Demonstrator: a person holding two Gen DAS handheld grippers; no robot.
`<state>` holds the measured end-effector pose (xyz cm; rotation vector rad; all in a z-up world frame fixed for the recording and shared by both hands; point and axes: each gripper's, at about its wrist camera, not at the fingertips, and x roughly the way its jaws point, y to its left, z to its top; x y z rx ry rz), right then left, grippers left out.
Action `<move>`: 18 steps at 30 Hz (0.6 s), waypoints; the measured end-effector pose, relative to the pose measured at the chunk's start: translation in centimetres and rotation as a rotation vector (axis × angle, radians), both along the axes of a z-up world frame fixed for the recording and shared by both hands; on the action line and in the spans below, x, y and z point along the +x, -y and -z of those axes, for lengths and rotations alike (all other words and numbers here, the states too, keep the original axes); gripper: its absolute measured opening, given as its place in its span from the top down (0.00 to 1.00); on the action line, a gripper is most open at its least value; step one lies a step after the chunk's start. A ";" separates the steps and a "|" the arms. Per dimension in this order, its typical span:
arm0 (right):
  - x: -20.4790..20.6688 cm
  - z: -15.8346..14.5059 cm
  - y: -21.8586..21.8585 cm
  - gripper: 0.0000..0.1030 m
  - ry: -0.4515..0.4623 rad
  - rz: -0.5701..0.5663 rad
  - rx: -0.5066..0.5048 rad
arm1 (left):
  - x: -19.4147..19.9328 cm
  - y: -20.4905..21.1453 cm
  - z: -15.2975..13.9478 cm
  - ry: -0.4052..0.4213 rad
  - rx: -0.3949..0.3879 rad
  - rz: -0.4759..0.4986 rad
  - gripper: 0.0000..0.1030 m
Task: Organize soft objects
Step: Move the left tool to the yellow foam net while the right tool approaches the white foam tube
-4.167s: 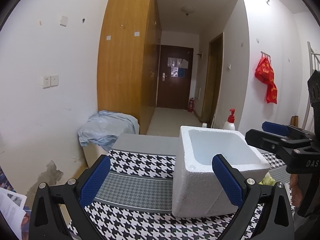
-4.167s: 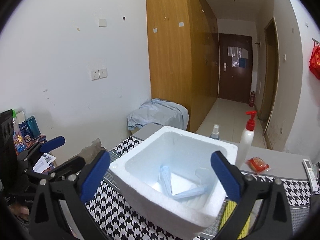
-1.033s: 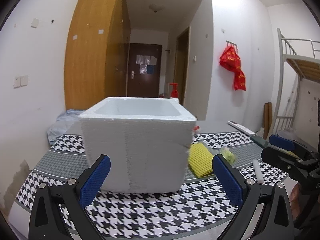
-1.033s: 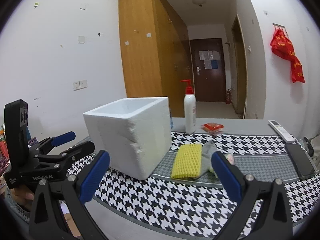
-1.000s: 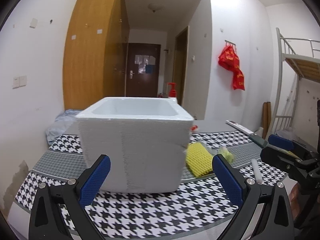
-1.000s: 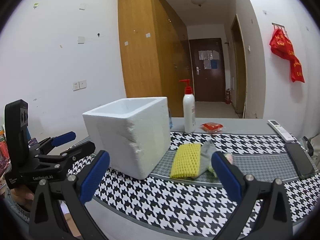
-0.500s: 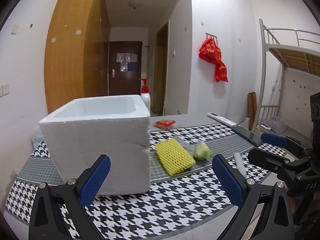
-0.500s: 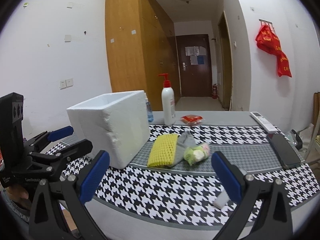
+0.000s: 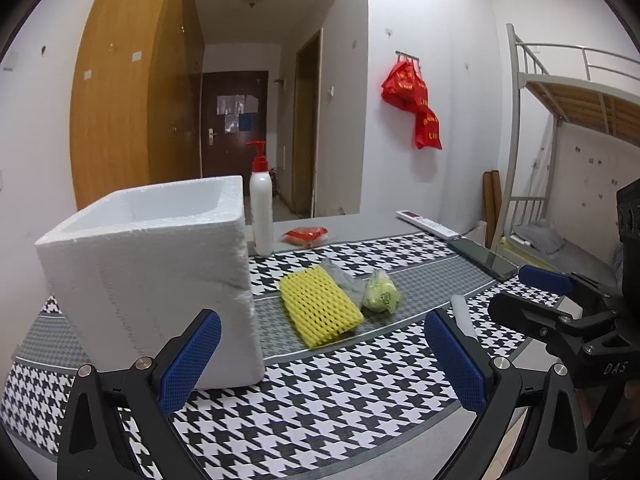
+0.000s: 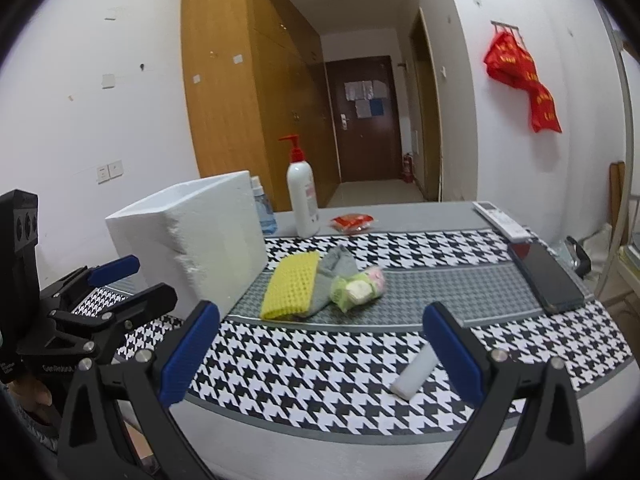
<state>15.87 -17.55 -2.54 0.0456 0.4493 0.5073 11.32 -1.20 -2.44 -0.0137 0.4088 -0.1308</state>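
Lay flat on the grey band of the houndstooth cloth: a yellow foam net sleeve (image 9: 321, 306), just right of the white foam box (image 9: 152, 280). Overlapped at its far edge a grey sock (image 10: 335, 276), with a small bagged green and pink bundle (image 10: 358, 286) touching the sock's right side. Rested apart from these, nearer the front edge of the surface (image 10: 360, 456), a white foam stick (image 10: 414, 374). Stood behind the box: a white pump bottle with a red top (image 10: 302, 196) and a small blue spray bottle (image 10: 262, 210); beside the pump bottle, a red packet (image 10: 354, 222). Lay further right, a remote (image 10: 500, 218) and a dark phone (image 10: 546, 280).

Hovered wide open over the near edge, holding nothing: the left gripper (image 9: 320, 358), blue fingers (image 9: 188, 360) spread, box corner just beyond the left pad. Likewise spread wide and empty: the right gripper (image 10: 320, 354), white stick just ahead of its right finger.
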 end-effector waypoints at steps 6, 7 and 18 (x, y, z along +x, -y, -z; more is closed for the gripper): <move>0.8 0.6 0.7 0.00 -0.015 -0.002 -0.009 | 0.8 1.1 0.4 -0.026 0.008 -0.008 0.01; 1.0 0.7 0.9 0.00 -0.021 -0.002 -0.006 | 1.0 1.2 0.5 -0.030 0.005 -0.010 0.01; 2.7 2.1 2.2 0.00 -0.066 0.002 -0.030 | 3.2 3.0 1.4 -0.085 0.007 -0.010 0.01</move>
